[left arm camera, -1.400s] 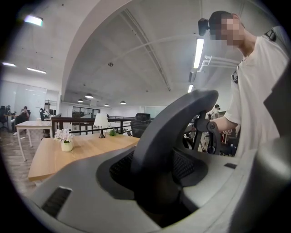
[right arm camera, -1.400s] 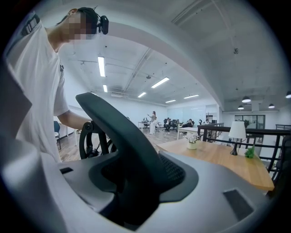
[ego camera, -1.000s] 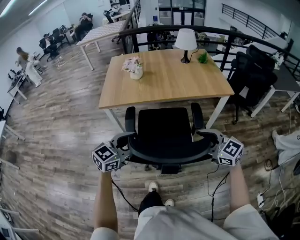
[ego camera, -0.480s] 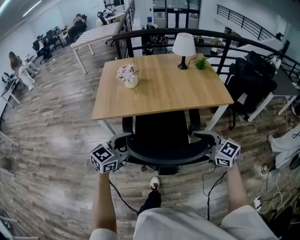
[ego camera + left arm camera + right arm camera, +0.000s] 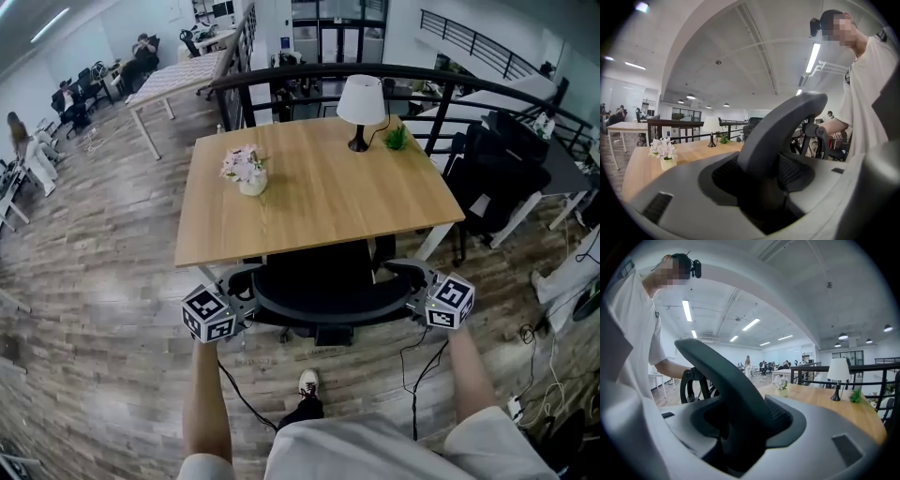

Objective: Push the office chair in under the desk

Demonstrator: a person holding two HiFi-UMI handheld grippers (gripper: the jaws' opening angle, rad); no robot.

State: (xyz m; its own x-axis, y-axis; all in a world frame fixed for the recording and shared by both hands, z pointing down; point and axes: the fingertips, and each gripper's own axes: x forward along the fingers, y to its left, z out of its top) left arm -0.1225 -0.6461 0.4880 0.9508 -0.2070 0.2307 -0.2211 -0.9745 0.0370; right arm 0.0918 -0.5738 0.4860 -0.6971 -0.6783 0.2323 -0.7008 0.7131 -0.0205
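Observation:
The black office chair (image 5: pixel 328 298) stands at the near edge of the wooden desk (image 5: pixel 319 202), its seat mostly hidden beneath the tabletop and only the curved backrest showing. My left gripper (image 5: pixel 246 281) clasps the backrest's left end, and its rim (image 5: pixel 778 131) fills the gap between the jaws. My right gripper (image 5: pixel 412 274) is on the right end. Its jaws are opening slightly, with the rim (image 5: pixel 726 376) still between them and against the pads.
On the desk stand a white lamp (image 5: pixel 361 98), a flower pot (image 5: pixel 246 172) and a small green plant (image 5: pixel 396 139). A black railing (image 5: pixel 309 75) curves behind it. More black chairs (image 5: pixel 497 178) crowd the right side. Cables (image 5: pixel 417 366) trail on the floor beside my shoe (image 5: pixel 307 382).
The chair has rolled forward under the desk, so its seat and armrests went from fully visible to mostly covered. Both grippers travelled forward with the backrest.

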